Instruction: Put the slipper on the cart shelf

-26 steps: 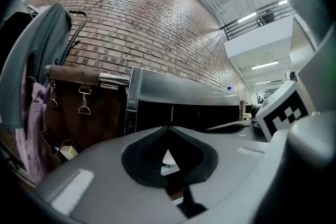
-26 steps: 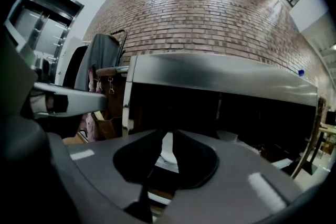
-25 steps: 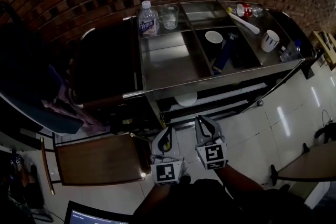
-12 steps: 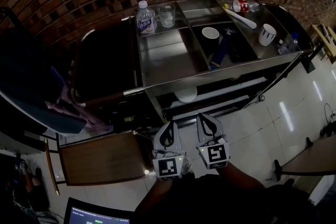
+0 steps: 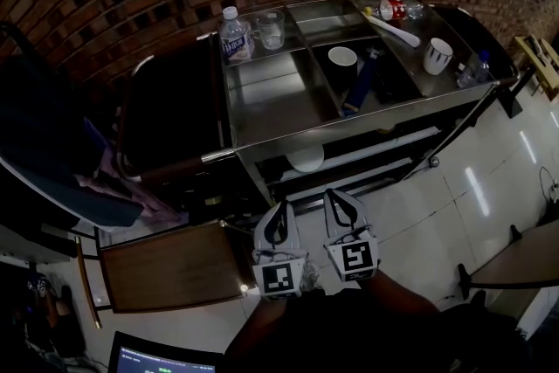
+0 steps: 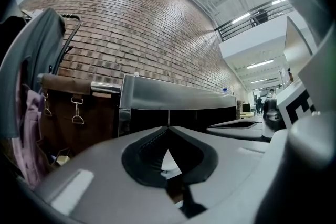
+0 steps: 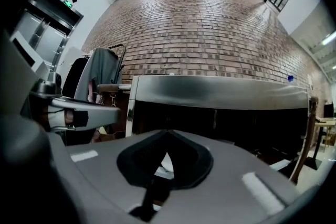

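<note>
A steel cart (image 5: 288,113) stands against the brick wall, its lower shelves (image 5: 367,166) facing me. A blue elongated thing (image 5: 360,83), possibly the slipper, leans in the cart's top middle compartment; I cannot tell for sure. My left gripper (image 5: 280,208) and right gripper (image 5: 337,196) hang side by side over the floor in front of the cart, both shut with nothing between the jaws. In the left gripper view the left gripper (image 6: 168,128) points at the cart's side, and in the right gripper view the right gripper (image 7: 167,132) does the same.
On the cart top are a water bottle (image 5: 232,35), a glass (image 5: 270,29), a white cup (image 5: 341,58), a mug (image 5: 437,56) and a white spoon (image 5: 393,29). A white dish (image 5: 306,157) lies on a lower shelf. A wooden seat (image 5: 166,265) is at my left, clothes (image 5: 105,188) beyond it.
The view has drifted slightly, so the cart sits a little higher and further left. Both grippers stay side by side in front of it.
</note>
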{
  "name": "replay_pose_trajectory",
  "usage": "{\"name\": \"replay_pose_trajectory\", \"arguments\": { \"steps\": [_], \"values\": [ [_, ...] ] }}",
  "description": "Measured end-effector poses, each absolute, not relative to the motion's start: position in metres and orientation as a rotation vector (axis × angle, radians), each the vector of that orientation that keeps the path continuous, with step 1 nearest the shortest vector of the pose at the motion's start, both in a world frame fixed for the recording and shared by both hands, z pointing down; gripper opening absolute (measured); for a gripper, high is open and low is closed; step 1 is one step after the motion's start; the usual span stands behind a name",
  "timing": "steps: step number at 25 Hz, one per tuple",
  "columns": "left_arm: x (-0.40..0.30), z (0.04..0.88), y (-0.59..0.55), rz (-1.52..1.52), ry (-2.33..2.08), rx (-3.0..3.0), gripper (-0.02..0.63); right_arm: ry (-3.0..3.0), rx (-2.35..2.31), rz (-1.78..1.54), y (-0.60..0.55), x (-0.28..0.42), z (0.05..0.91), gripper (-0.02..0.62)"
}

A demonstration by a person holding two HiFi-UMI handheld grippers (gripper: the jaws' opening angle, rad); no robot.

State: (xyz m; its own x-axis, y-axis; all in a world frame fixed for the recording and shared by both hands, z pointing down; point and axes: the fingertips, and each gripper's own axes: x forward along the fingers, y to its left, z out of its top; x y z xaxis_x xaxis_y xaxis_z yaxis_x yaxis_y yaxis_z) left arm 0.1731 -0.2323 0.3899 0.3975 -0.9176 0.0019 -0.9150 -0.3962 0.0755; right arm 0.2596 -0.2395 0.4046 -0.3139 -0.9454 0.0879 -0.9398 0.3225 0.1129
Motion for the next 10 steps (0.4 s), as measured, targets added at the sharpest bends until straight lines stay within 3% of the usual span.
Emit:
{"name": "replay_pose_trajectory", "arguments": {
  "steps": [10],
  "values": [
    [0.1744,0.3876,-0.2368,-0.06,-1.71,2.58,0.015,-2.464,1.739,-0.061,-0.2455,0.2611,0.4076,0.002]
  ]
}}
